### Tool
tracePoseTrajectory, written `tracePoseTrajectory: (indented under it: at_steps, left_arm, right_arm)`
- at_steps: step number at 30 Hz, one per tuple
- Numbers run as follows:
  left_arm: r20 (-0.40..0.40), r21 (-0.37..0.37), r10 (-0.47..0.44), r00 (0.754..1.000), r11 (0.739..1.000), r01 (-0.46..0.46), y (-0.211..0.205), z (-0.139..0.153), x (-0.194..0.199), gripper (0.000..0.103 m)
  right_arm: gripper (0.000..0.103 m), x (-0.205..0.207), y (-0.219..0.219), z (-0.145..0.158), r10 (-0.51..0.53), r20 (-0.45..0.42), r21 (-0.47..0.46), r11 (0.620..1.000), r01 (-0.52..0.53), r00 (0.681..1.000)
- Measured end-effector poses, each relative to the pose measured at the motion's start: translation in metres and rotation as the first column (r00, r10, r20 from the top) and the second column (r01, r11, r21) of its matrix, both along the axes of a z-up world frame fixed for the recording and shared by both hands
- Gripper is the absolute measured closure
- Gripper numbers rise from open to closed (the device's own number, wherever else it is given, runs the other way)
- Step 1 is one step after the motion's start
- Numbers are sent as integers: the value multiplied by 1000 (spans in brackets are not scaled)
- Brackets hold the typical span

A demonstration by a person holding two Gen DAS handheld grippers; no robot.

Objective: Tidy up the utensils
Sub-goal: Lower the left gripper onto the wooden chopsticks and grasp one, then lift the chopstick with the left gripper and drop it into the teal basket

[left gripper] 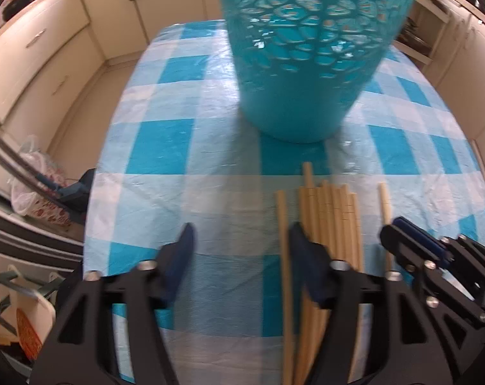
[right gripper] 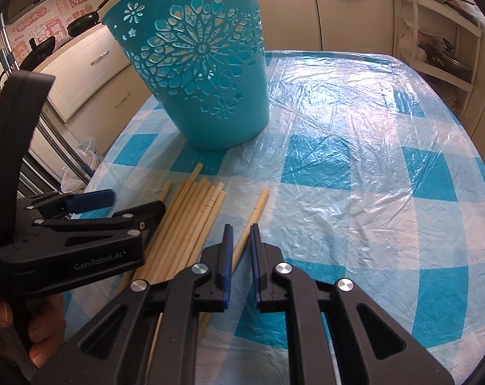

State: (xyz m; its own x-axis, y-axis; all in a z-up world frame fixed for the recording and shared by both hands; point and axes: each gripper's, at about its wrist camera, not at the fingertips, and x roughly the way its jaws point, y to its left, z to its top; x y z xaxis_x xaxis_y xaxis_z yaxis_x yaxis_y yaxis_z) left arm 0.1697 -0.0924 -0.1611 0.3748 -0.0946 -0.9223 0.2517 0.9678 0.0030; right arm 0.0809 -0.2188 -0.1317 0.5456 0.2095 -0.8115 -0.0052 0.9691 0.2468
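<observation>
1. Our right gripper [right gripper: 240,234] has its jaws drawn almost together around a lone chopstick [right gripper: 260,205], which slants through the narrow gap; we judge that the pads are pinching it, though it lies flat on the checked tablecloth [right gripper: 370,128] and is not lifted.
2. Our left gripper [left gripper: 242,234] stands with its jaws apart, gripping nothing. A stray chopstick [left gripper: 280,224] lies in the gap, just inside the right-hand finger and not pressed.
3. Just beyond that finger lies the bundle of chopsticks [left gripper: 335,211], side by side on the cloth. It sits between our two grippers, tips towards the teal basket [right gripper: 204,73].
4. The basket stands upright a little past the chopstick tips, its rim well above the cloth. We cannot see inside it.
5. We judge the step to be picking up, early in the task: nearly all the chopsticks are on the table.
6. Next, the right side must raise its chopstick without letting it pivot, then carry it over the rim and drop it in. The left must close squarely on the stray one.
7. Both grippers point steeply down at the table, close together. The fingers of the person's hand [right gripper: 34,330] wrap the left handle.
</observation>
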Motion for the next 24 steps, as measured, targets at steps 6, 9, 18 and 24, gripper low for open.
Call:
tracePoseTrajectory:
  at_steps: [6, 9, 18, 24]
  left_arm:
    - [-46, -43, -60, 997, 997, 58, -5, 7, -1, 98]
    - [-28, -107, -40, 999, 994, 37, 11, 33, 0, 98]
    - [282, -341, 17, 959, 936, 84, 44, 195, 7, 98]
    - [531, -433, 164, 831, 896, 100, 24, 259, 30, 98]
  right_arm:
    - [92, 0, -1, -1, -2, 15, 6, 1000, 2, 1000]
    - [92, 0, -3, -2, -6, 16, 20, 1000, 6, 1000]
    - [92, 0, -7, -2, -13, 17, 40, 999, 12, 1000]
    - [91, 0, -11, -2, -13, 21, 50, 999, 12, 1000]
